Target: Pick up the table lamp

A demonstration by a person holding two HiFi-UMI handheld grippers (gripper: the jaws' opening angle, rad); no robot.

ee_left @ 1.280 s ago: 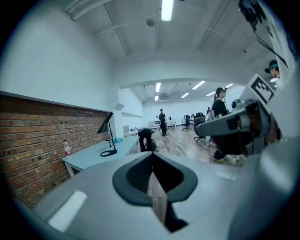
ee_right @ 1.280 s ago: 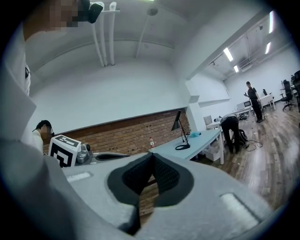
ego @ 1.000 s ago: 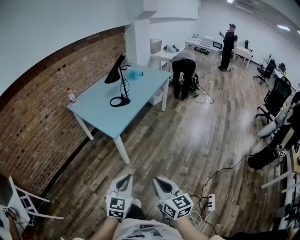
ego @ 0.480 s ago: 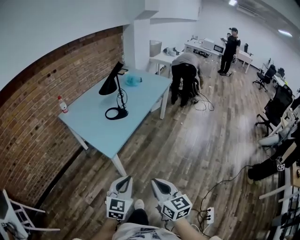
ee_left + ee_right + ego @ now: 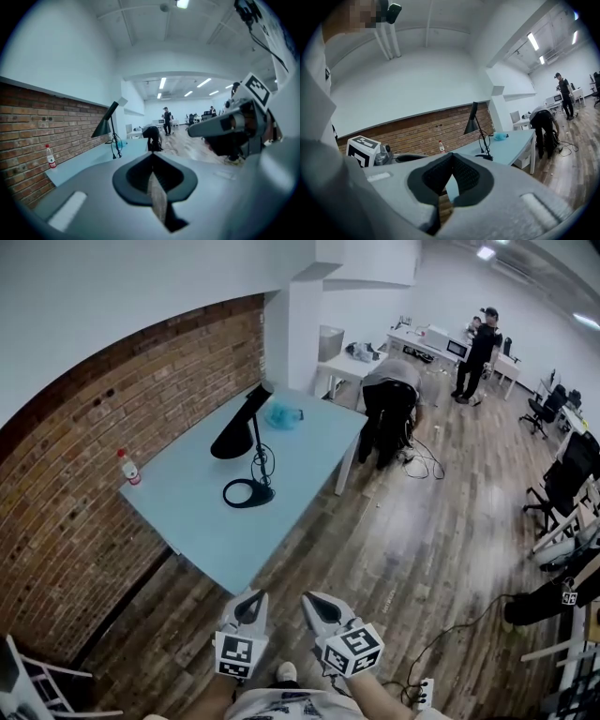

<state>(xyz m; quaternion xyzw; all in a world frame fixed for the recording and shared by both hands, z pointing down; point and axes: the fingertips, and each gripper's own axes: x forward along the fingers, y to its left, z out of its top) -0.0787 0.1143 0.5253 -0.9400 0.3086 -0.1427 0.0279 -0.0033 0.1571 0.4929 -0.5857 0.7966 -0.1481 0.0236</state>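
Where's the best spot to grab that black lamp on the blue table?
Probably the thin stem of the table lamp, above the coiled cord, coming from the near edge of the table. The shade tilts out wide on top and the ring base lies flat, so both look harder to pinch.

Blue table point(image 5: 187, 517), bottle point(image 5: 128, 468) — brick wall point(image 5: 66, 493)

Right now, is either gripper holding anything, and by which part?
Nothing is held. Both the left gripper and the right gripper are shut and empty; the table lamp stands untouched on the table ahead.
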